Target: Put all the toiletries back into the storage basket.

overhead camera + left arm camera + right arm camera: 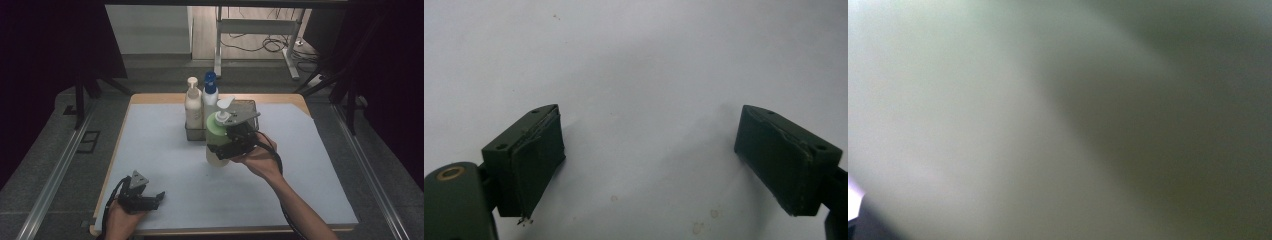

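Pale green pump bottle (216, 134) clamped in the right gripper (231, 142), held tilted above the white table mat (310, 170), just near of the wire basket (248, 107); cream bottle (192, 104) and blue-capped bottle (210, 90) stand in the basket; left gripper (150, 201) rests near-left, jaws apart, nothing between

We count three pump bottles: one cream plastic bottle (193, 102) and one white bottle with a blue pump (210, 90) at twelve o'clock, and one pale green bottle with a white pump (216, 135) near centre. One dark wire basket (245, 109). Two black grippers.
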Demonstrator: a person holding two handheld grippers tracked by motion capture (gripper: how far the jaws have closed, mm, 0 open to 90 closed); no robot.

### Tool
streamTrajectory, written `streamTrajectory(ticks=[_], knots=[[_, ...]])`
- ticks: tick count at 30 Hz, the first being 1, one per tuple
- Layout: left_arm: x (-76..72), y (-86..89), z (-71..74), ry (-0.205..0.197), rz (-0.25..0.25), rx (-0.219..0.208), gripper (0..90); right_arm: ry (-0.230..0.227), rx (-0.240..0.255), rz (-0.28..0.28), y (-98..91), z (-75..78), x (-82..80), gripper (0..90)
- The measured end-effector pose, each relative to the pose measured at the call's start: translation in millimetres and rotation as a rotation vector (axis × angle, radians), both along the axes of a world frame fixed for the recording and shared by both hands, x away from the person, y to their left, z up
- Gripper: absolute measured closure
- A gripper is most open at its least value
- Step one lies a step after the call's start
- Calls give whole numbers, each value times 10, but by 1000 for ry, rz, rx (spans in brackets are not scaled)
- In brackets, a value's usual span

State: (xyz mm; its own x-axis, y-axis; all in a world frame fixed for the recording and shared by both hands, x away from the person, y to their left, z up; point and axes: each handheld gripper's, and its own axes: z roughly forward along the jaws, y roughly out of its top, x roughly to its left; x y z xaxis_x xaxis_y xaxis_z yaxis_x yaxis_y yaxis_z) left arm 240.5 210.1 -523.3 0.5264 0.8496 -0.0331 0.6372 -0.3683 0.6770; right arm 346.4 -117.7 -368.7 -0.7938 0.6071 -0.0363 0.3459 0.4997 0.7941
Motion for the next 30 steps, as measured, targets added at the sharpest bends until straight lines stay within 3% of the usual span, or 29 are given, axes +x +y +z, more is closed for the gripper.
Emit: streamTrajectory(ticks=[9, 30], knots=[[0, 0, 0, 0, 0, -2, 121, -14, 2, -68, -227, 95, 115, 120], [0, 3, 2, 1, -3, 3, 120, -23, 24, -186, -482, 239, 438, 120]])
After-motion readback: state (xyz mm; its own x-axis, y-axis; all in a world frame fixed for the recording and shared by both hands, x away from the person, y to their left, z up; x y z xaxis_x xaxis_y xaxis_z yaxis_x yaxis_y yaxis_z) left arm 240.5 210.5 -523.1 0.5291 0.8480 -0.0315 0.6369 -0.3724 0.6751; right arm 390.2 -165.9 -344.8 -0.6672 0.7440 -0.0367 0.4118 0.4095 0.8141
